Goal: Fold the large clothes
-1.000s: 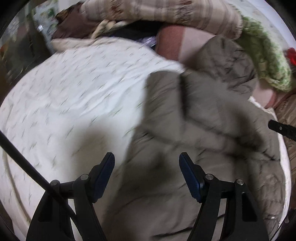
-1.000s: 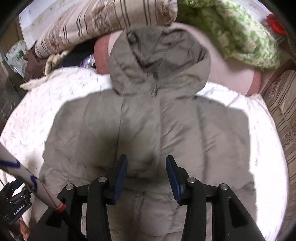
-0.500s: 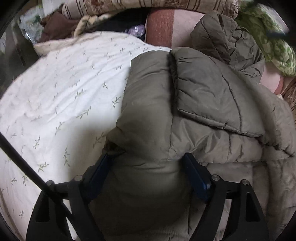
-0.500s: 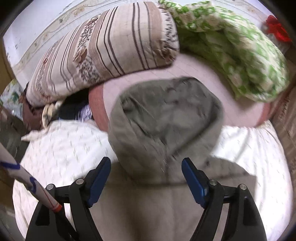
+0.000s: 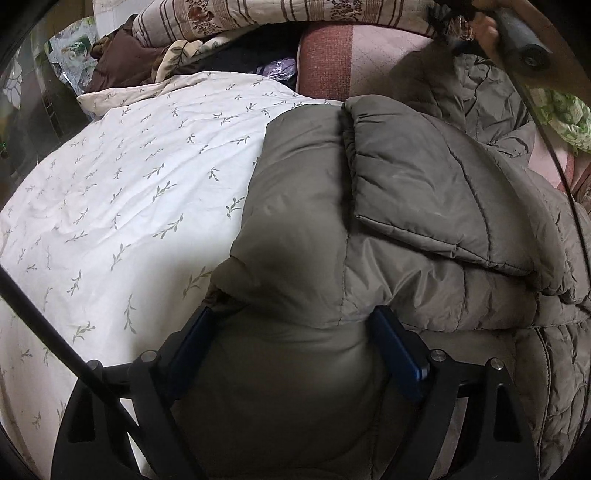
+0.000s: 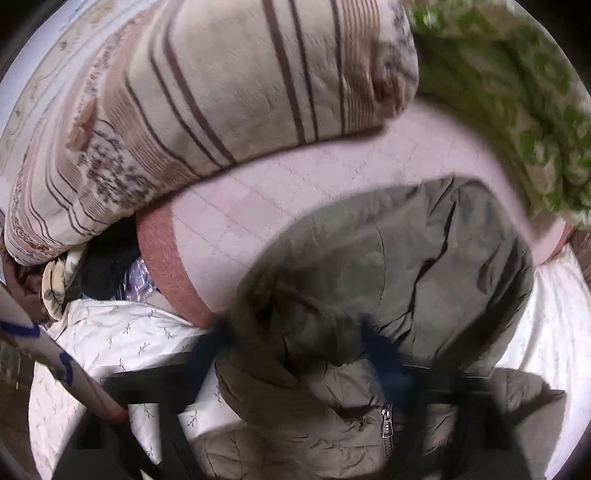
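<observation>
An olive-grey padded hooded jacket (image 5: pixel 388 206) lies on a white leaf-print bed cover (image 5: pixel 129 192), its sleeve folded over the body. My left gripper (image 5: pixel 291 332) has its jaws wide apart, pressed into the jacket's left side, with padded fabric bulging between the fingers. My right gripper (image 6: pixel 295 350) is at the jacket's hood (image 6: pixel 406 266); its blue fingers straddle the hood's edge near the zipper (image 6: pixel 386 424), and the view is blurred. The right gripper's handle shows at the top right of the left wrist view (image 5: pixel 517 33).
A striped beige duvet (image 6: pixel 207 96) and a green floral blanket (image 6: pixel 509 96) are piled at the head of the bed on a pink quilted pad (image 6: pixel 258 192). Dark clothes (image 5: pixel 122 62) lie at the far left. A cable (image 5: pixel 55 343) crosses the left view.
My left gripper has pushed down into the jacket's side and stayed there. My right gripper has moved forward from the chest to the hood, and its fingers now sit around the hood's edge.
</observation>
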